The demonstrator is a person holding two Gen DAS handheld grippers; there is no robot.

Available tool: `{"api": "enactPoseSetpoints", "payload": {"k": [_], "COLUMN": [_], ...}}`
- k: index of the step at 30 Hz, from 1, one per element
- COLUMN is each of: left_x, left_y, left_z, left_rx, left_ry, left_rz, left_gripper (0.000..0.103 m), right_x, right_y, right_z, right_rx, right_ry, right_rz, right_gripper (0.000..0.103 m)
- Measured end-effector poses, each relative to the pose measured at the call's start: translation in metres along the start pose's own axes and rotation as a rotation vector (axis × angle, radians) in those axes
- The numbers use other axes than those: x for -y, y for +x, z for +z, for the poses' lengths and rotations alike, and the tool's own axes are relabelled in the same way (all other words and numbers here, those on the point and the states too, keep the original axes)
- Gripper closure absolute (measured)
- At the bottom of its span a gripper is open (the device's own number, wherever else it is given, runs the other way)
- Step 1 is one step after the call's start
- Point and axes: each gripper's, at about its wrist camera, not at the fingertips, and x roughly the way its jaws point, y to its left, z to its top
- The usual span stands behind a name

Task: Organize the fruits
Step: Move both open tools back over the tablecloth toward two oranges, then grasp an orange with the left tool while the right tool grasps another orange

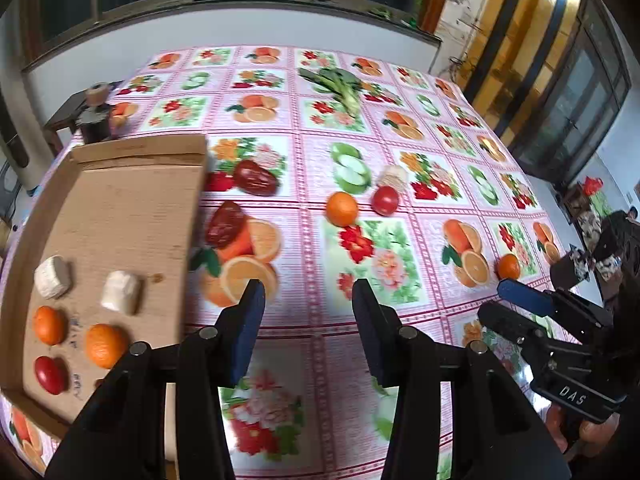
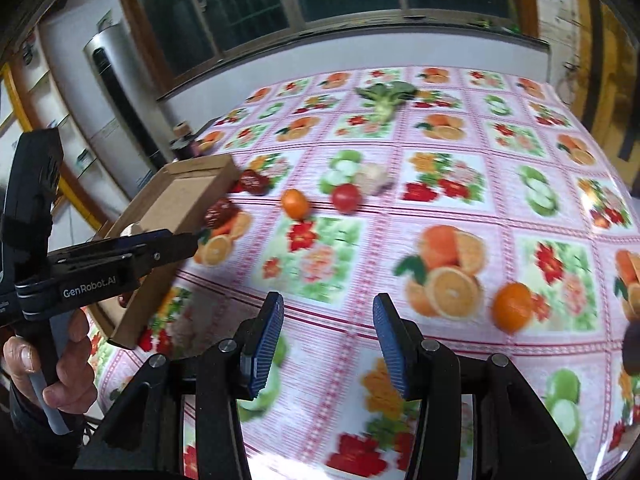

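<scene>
A cardboard tray (image 1: 120, 208) at the left holds two oranges (image 1: 105, 345), a tomato (image 1: 50, 374) and two white chunks (image 1: 122, 292). Loose on the fruit-print cloth lie two dark red dates (image 1: 256, 178), an orange (image 1: 342, 209), a tomato (image 1: 385, 200), a pale bulb (image 1: 394, 178) and another orange (image 2: 512, 307). My left gripper (image 1: 308, 304) hovers open beside the tray's right wall, nothing between its fingers. My right gripper (image 2: 328, 328) is open over the bare cloth, the near orange off to its right.
A leafy green vegetable (image 1: 336, 84) lies at the far end of the table. A roll on a dark stand (image 1: 96, 116) sits behind the tray. A hand (image 2: 52, 360) holds the left gripper's handle. Walls and windows lie beyond the table.
</scene>
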Motion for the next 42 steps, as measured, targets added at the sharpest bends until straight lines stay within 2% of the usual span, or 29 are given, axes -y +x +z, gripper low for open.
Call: {"api": "enactPoseSetpoints", "payload": {"k": [9, 17, 31, 35, 36, 37, 38, 42], "left_x": [0.021, 0.024, 0.035, 0.039, 0.039, 0.040, 0.041, 0.037], "left_y": [0.025, 0.051, 0.113, 0.118, 0.119, 0.120, 0.120, 0.116], "left_z": [0.010, 0.029, 0.051, 0.056, 0.057, 0.057, 0.057, 0.054], "left_rx": [-0.034, -0.052, -0.120, -0.088, -0.080, -0.068, -0.061, -0.059], "left_ry": [0.029, 0.028, 0.057, 0.076, 0.078, 0.083, 0.090, 0.087], "left_rz": [-0.010, -0.012, 0.023, 0.046, 0.048, 0.060, 0.075, 0.053], "left_gripper": [0.060, 0.060, 0.060, 0.060, 0.061, 0.070, 0.074, 0.075], "right_x": [0.054, 0.083, 0.108, 0.111, 0.111, 0.111, 0.111, 0.109], "right_y": [-0.017, -0.018, 0.019, 0.027, 0.028, 0.028, 0.028, 0.026], "right_z": [-0.013, -0.016, -0.010, -0.008, -0.007, -0.006, -0.006, -0.006], "right_rx": [0.025, 0.029, -0.027, -0.028, -0.027, -0.025, -0.025, -0.025], "right_ry": [0.084, 0.121, 0.149, 0.143, 0.140, 0.137, 0.134, 0.136], "right_rz": [-0.106, -0.173, -0.191, -0.195, -0.196, -0.195, -0.200, -0.180], "right_gripper": [0.055, 0.055, 0.054, 0.054, 0.054, 0.059, 0.067, 0.067]}}
